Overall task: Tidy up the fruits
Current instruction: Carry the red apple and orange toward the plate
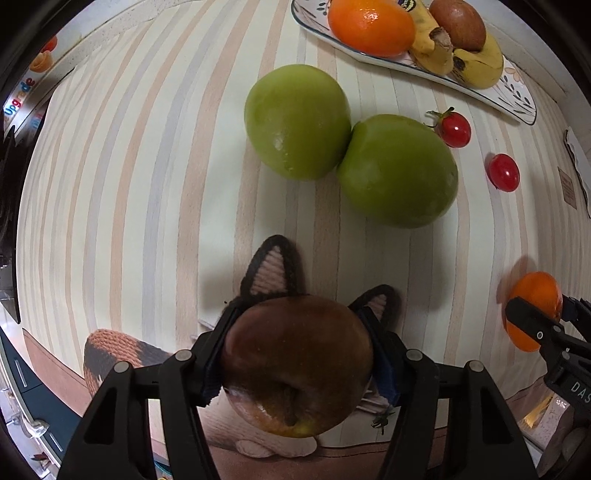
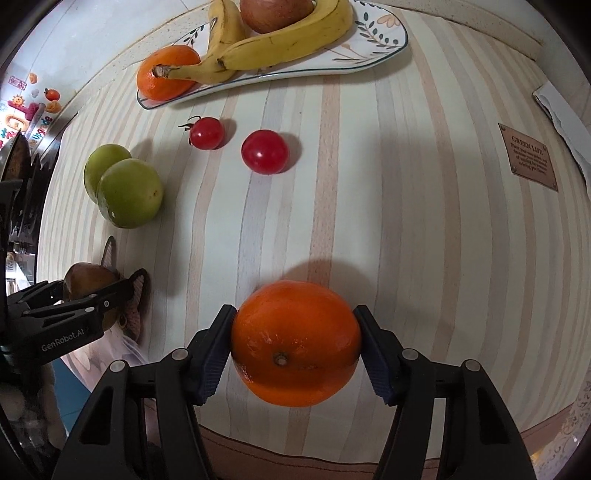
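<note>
My left gripper (image 1: 297,332) is shut on a dark red apple (image 1: 295,365), held above the striped mat's near edge. My right gripper (image 2: 295,336) is shut on an orange (image 2: 295,341) over the mat; it also shows in the left wrist view (image 1: 533,310). Two green apples (image 1: 297,122) (image 1: 397,170) touch each other mid-mat. Two cherry tomatoes (image 2: 207,133) (image 2: 264,151) lie beyond them. A patterned plate (image 2: 384,40) at the back holds bananas (image 2: 288,48), an orange (image 2: 166,77) and a red apple (image 2: 273,13).
A knitted cat-eared item (image 1: 273,269) lies under the left gripper at the mat's near edge. A brown label (image 2: 528,157) is sewn on the mat at right. White paper (image 2: 565,118) lies at the far right. Fridge magnets (image 2: 29,110) show at left.
</note>
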